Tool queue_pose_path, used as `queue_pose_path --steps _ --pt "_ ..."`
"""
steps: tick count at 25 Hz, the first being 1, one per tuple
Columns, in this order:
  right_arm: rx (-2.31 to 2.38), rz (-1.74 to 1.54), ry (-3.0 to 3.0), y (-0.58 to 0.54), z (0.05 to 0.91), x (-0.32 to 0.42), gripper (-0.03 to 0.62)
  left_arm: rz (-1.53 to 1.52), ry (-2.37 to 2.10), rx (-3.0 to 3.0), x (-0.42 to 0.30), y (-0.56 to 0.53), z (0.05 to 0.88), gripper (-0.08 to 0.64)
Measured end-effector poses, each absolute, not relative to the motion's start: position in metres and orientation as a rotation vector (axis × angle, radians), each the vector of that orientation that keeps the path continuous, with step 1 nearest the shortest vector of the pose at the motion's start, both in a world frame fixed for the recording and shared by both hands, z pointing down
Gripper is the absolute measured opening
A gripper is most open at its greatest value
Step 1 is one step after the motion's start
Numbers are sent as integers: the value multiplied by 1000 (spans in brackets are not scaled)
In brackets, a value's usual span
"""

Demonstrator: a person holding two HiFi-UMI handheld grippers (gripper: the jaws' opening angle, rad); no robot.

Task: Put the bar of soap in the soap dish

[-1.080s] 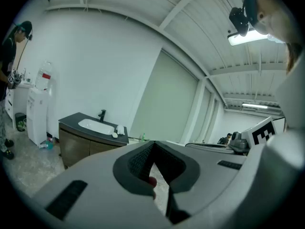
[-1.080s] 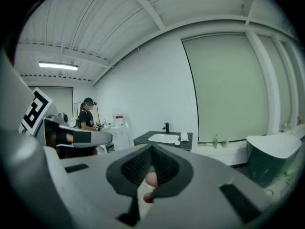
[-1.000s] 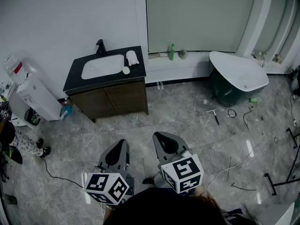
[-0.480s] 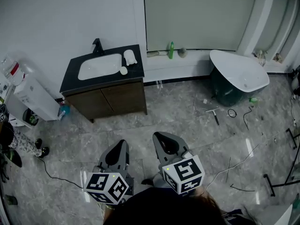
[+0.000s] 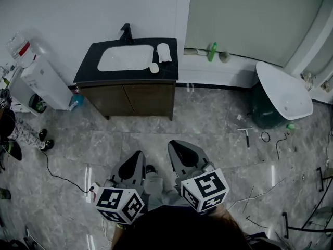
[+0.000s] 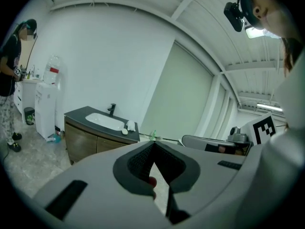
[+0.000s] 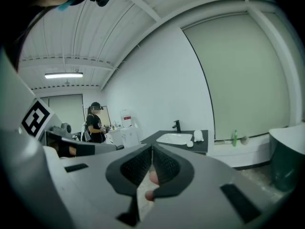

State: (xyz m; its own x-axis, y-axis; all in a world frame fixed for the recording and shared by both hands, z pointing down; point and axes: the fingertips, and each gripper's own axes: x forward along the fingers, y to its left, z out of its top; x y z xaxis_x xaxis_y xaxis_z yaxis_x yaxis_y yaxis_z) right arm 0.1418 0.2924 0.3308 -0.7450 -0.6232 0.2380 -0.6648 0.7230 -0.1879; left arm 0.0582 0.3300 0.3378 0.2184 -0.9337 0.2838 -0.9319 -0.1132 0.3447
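A dark-topped vanity with a white basin stands against the far wall. On its right side lie a small white rounded bar of soap and, behind it, a larger white soap dish. Both show small in the left gripper view, soap and dish, and in the right gripper view, soap and dish. My left gripper and right gripper hang side by side over the floor, far short of the vanity. Both are shut with nothing in them.
A water dispenser stands left of the vanity, with a person beyond it. A white bathtub sits at the right, a green bottle on the ledge. Cables and tools lie on the grey tiled floor.
The head view has swung: the vanity now sits more to the right and higher in the picture. Both grippers stay shut and side by side; a shoe now shows between them.
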Motion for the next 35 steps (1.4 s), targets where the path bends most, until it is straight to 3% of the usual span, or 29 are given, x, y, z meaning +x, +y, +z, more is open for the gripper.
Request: queue_pose_path --steps 14,32,35 --pt "1032 273 -2746 143 318 -4 18 -117 -1614 2133 -74 165 324 -3" --pt "1117 357 -2666 -118 355 -9 23 -8 -1653 2139 -115 -75 327 -3" --pt "1083 397 -2625 -158 374 -11 71 -2 -1686 2098 -126 -103 328 -3"
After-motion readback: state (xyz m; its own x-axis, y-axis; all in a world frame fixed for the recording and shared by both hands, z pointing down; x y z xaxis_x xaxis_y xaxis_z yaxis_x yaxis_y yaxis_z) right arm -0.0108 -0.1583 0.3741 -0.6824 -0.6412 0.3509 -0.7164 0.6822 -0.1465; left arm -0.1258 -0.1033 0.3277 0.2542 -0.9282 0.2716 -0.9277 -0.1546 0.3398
